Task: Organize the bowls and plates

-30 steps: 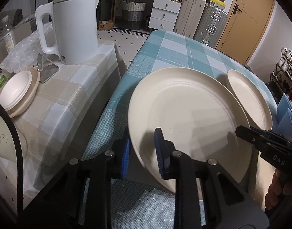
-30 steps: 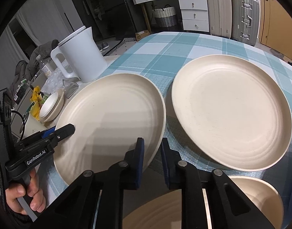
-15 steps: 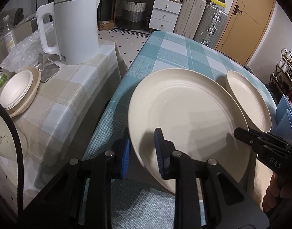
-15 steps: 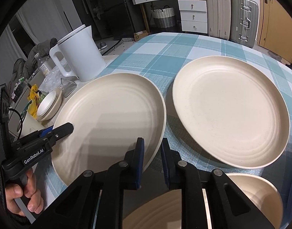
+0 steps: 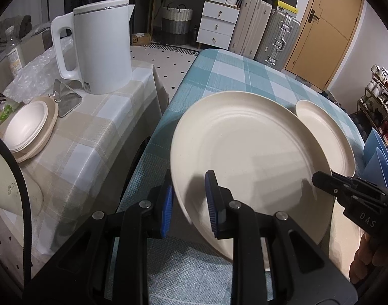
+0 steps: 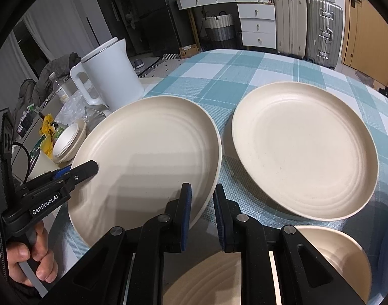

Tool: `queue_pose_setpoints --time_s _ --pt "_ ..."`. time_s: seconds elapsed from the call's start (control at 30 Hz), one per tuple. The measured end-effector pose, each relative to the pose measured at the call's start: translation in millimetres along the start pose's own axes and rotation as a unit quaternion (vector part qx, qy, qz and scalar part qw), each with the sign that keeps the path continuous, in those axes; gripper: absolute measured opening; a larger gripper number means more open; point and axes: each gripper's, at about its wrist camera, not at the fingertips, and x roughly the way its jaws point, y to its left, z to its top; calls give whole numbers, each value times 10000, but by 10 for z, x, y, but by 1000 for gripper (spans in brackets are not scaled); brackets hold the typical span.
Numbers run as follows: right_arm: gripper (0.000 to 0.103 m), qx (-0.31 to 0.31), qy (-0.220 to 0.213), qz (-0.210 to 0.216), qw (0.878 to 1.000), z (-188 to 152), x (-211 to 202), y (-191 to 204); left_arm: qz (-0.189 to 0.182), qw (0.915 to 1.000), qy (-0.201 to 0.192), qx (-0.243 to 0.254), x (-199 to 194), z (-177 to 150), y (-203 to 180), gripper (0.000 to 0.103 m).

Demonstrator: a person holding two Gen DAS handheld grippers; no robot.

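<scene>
Two tools, left and right, clamped one round cream plate's near rim; uneven lifting risked slippage.

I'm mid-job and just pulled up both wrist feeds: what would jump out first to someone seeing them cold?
First, the big cream plate held tilted over the teal checked table, the left gripper and right gripper each clamped on its rim at opposite sides. Next, a second cream plate lying flat beside it, and a tall white kettle on the beige side table.
</scene>
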Motion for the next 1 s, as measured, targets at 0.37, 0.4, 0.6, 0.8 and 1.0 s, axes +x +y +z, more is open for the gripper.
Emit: queue_pose_setpoints --time_s 0.37,0.4,0.6,0.8,1.0 --pt "18 41 -180 -32 9998 -13 -266 -11 -170 9997 -97 115 -177 23 -102 21" --pt "18 50 -193 -39 9998 -17 -281 -22 -191 9997 -100 142 -190 23 -116 21" --pt "18 127 -253 -102 9995 -75 -440 -91 -307 9991 -112 271 -264 21 -239 21" --pt "19 199 -344 -155 9991 -140 -631 -157 -393 9982 -157 431 -359 12 -394 21" --pt "19 317 -407 -238 9984 -212 -812 -210 -480 9969 -183 597 -458 -10 -543 21"
